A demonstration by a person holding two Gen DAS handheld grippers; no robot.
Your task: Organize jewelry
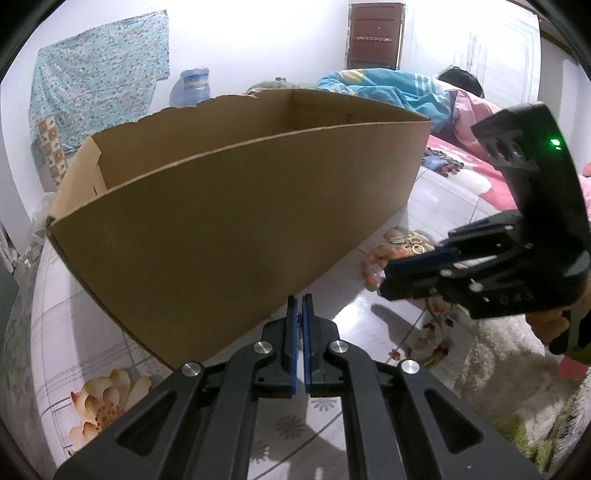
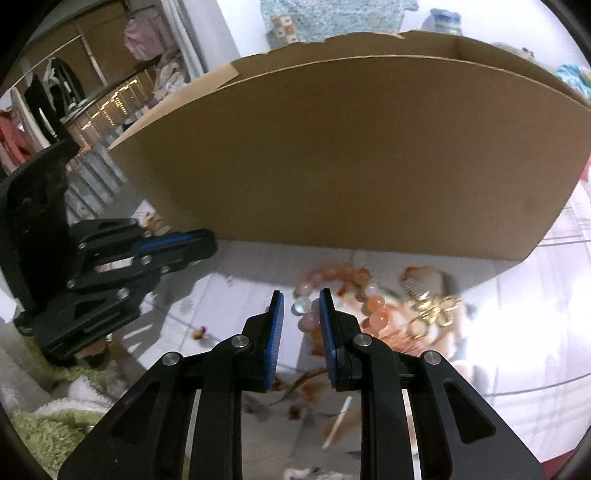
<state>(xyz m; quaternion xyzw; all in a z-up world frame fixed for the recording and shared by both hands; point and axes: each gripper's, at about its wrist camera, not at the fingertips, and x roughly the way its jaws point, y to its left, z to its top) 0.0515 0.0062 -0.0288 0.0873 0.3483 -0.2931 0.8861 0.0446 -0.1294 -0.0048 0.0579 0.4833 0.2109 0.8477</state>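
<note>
We see strong fisheye bending, with black vignette at every rim. Hard white glare washes the floor (image 2: 535, 332) on the right wrist view's right side. The bead bracelet (image 2: 343, 291) and gold pieces (image 2: 436, 310) smear, probably motion blur. The cardboard box (image 1: 229, 206) looks evenly lit; soft shadows fall beneath the grippers.

Glossy floral floor tiles (image 1: 92, 354), white walls (image 1: 229, 40), a brown door (image 1: 375, 35), a pink-covered bed (image 1: 491, 184), a shaggy green rug (image 2: 48, 424).
</note>
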